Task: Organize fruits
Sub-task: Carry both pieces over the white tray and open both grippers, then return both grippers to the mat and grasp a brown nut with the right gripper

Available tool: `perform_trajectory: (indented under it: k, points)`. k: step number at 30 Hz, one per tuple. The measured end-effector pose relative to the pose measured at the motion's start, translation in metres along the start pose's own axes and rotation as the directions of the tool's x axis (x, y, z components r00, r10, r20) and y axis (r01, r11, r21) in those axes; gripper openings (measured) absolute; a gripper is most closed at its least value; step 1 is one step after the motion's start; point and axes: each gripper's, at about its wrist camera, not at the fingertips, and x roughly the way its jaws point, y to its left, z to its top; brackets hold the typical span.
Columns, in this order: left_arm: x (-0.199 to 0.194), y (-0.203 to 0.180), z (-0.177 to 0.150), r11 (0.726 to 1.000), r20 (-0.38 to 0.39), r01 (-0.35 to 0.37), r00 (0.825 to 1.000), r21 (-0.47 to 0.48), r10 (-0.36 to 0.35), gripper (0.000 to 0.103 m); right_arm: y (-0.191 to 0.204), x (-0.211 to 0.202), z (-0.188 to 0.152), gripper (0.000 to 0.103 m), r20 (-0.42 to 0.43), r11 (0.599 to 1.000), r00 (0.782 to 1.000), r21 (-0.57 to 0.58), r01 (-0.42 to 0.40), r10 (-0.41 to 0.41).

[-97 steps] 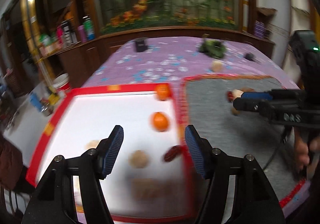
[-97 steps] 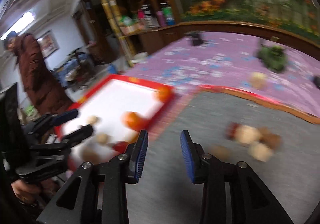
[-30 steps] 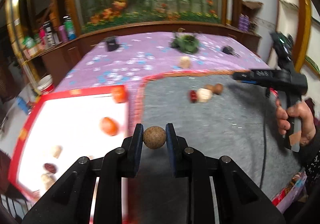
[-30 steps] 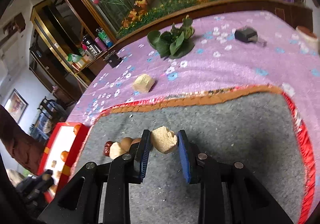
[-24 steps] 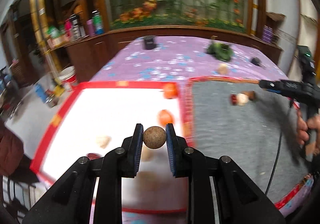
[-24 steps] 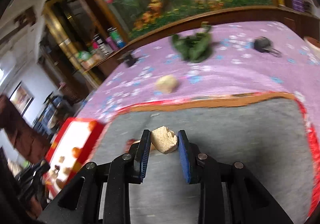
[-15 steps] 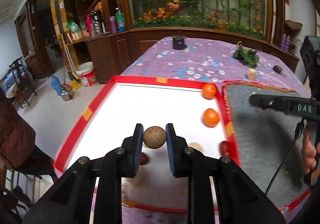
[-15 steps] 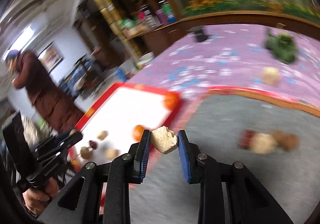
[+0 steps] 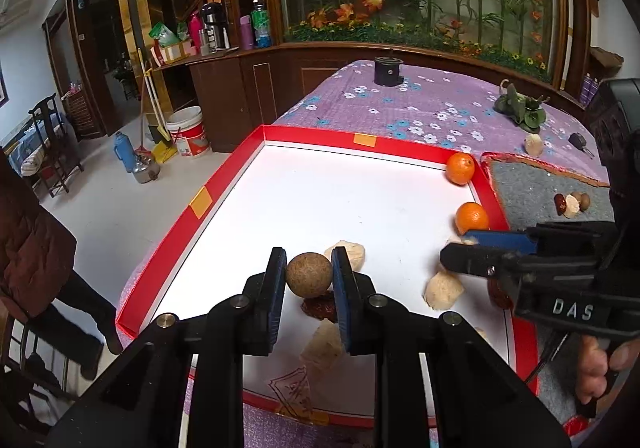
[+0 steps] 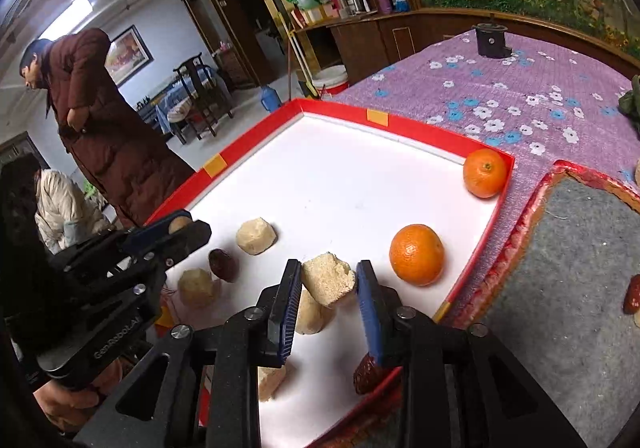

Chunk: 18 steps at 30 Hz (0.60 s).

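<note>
My left gripper (image 9: pixel 308 274) is shut on a round brown fruit (image 9: pixel 308 274) and holds it over the near part of the white tray with a red rim (image 9: pixel 224 176). My right gripper (image 10: pixel 328 280) is shut on a pale rough chunk (image 10: pixel 327 278) over the tray's near right part (image 10: pixel 486 232). The right gripper also shows in the left wrist view (image 9: pixel 464 244). In the tray lie two oranges (image 9: pixel 472 217) (image 9: pixel 460 167), several pale chunks (image 10: pixel 256 235) and dark red dates (image 10: pixel 224 265).
A grey mat with a red edge (image 9: pixel 528 184) lies right of the tray and holds a date, a pale chunk and a brown fruit (image 9: pixel 572 204). On the purple flowered cloth sit a black holder (image 9: pixel 387 71), green leaves (image 9: pixel 520 110) and another pale chunk (image 9: pixel 534 144). People stand at the left (image 10: pixel 92 120).
Both grippers were open and empty earlier; each now holds a fruit. Both have swung left from the grey mat to above the white tray and come lower.
</note>
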Motion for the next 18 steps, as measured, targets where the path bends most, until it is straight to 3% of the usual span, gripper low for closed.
perform_trajectory:
  k: [2, 5, 11, 16, 18]
  points:
    - [-0.001, -0.002, 0.001, 1.000, -0.002, -0.010, 1.000, 0.007, 0.010, 0.029, 0.002, -0.006, 0.002, 0.032, 0.027, 1.000, 1.000, -0.012, 0.001, 0.000]
    - [-0.007, -0.009, 0.003, 1.000, 0.022, -0.016, 1.000, 0.026, 0.016, 0.063, 0.000, -0.024, 0.004, 0.042, 0.084, 1.000, 0.996, -0.016, -0.021, 0.022]
    - [-0.029, -0.043, 0.015, 0.994, 0.101, 0.036, 0.994, 0.104, -0.046, 0.074, -0.041, -0.071, 0.005, 0.042, 0.167, 0.999, 0.985, 0.043, 0.032, -0.039]
    - [-0.036, -0.095, 0.021, 0.966, 0.096, 0.140, 0.982, 0.217, -0.164, 0.075, -0.115, -0.120, -0.011, 0.042, 0.210, 0.972, 0.956, 0.161, 0.172, -0.204]
    - [-0.033, -0.124, 0.023, 0.943, 0.078, 0.183, 0.974, 0.279, -0.212, 0.075, -0.147, -0.139, -0.022, 0.043, 0.215, 0.950, 0.939, 0.222, 0.220, -0.268]
